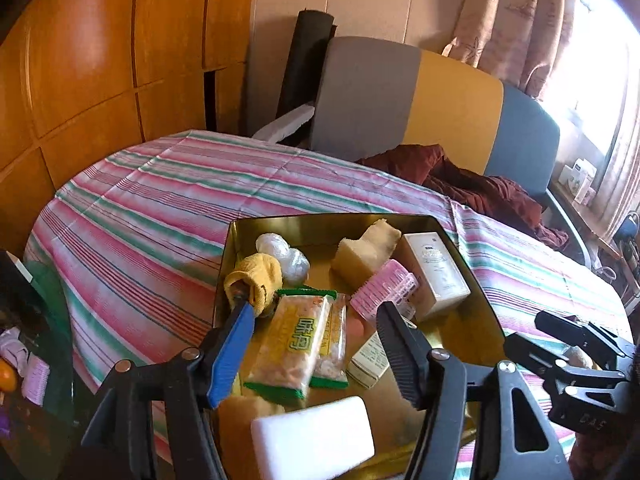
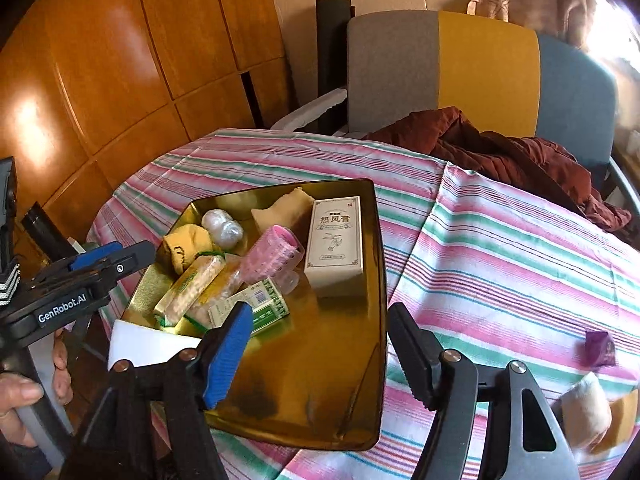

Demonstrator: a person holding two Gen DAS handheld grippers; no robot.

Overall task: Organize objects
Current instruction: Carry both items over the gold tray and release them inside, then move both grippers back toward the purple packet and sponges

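Note:
A gold tin tray (image 1: 476, 312) (image 2: 320, 364) sits on the striped tablecloth. It holds a white carton (image 1: 436, 272) (image 2: 336, 248), a pink hair roller (image 1: 384, 292) (image 2: 272, 256), yellow snack packets (image 1: 292, 344) (image 2: 188, 288), a green-and-white box (image 2: 256, 308), a yellow cloth (image 1: 256, 276) (image 2: 188, 248), a plastic-wrapped ball (image 1: 284, 256) (image 2: 222, 228), sponge pieces (image 1: 364, 248) (image 2: 284, 208) and a white block (image 1: 316, 440) (image 2: 148, 344). My left gripper (image 1: 316, 344) is open above the snack packets. My right gripper (image 2: 320, 344) is open and empty above the tray's near bare part.
A purple sachet (image 2: 600, 348) and sponge pieces (image 2: 588, 408) lie on the cloth at right. A chair with a maroon garment (image 2: 500, 148) stands behind the table. Wooden panels are at left. Clutter (image 1: 24, 364) lies beyond the table's left edge.

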